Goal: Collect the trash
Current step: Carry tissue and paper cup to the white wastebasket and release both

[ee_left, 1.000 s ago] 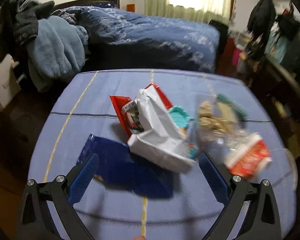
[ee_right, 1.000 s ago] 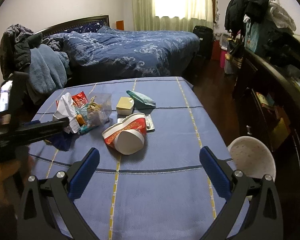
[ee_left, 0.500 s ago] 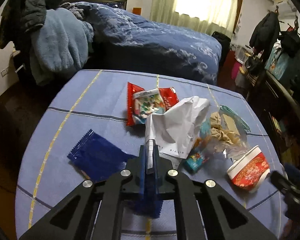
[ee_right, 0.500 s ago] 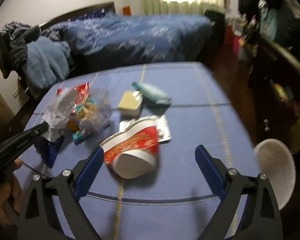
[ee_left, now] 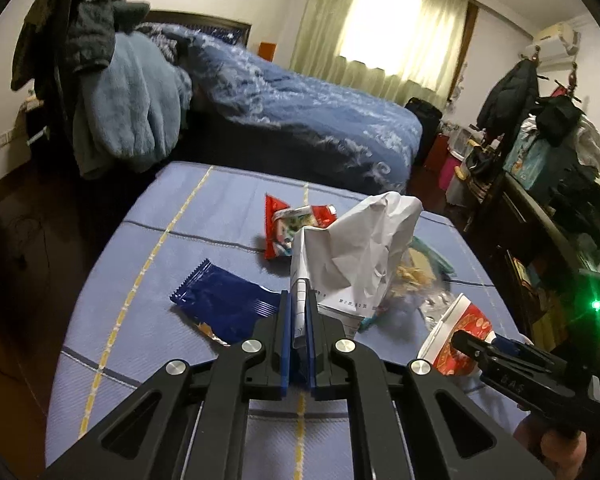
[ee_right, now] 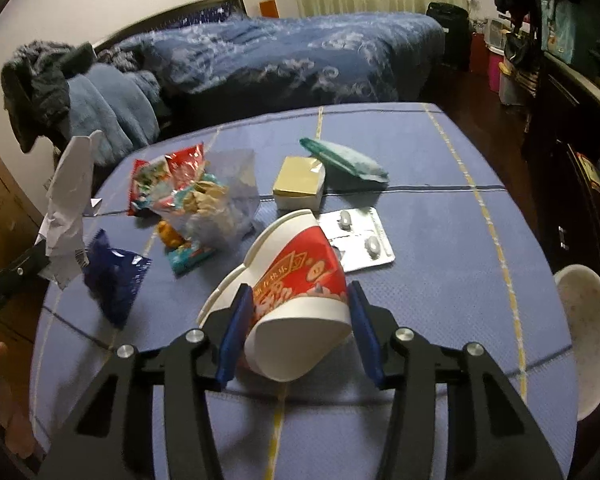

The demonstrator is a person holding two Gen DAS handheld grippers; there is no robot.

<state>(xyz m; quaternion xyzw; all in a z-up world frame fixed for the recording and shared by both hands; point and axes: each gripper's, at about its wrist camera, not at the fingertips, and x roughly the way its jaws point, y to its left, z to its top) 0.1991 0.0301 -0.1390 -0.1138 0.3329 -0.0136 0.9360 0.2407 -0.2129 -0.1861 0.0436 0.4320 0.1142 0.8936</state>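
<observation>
While the left gripper (ee_left: 299, 316) has its jaws clamped together on the lower edge of a crumpled white paper (ee_left: 356, 248), the sheet stands up off the blue tabletop (ee_left: 148, 280), creased and printed with small dark text near its bottom margin. Seen from the left wrist, a dark blue foil wrapper (ee_left: 224, 306) with a serrated end lies flat at 9 o'clock of the jaws, and a red snack packet (ee_left: 288, 226) lies at 12 o'clock beyond the paper.

Seen from the right wrist, the right gripper (ee_right: 298, 330) is closing its jaws around a paper cup (ee_right: 296, 288) lying on its side, white base toward the camera, red printed wall and flattened white rim pointing away; both pads sit against or just beside its flanks, and contact cannot be told. A pill blister sheet (ee_right: 364, 240) lies at 1 o'clock of the cup, a small yellow box (ee_right: 298, 184) at 12 o'clock, and a clear bag of scraps (ee_right: 214, 204) at 10 o'clock.
</observation>
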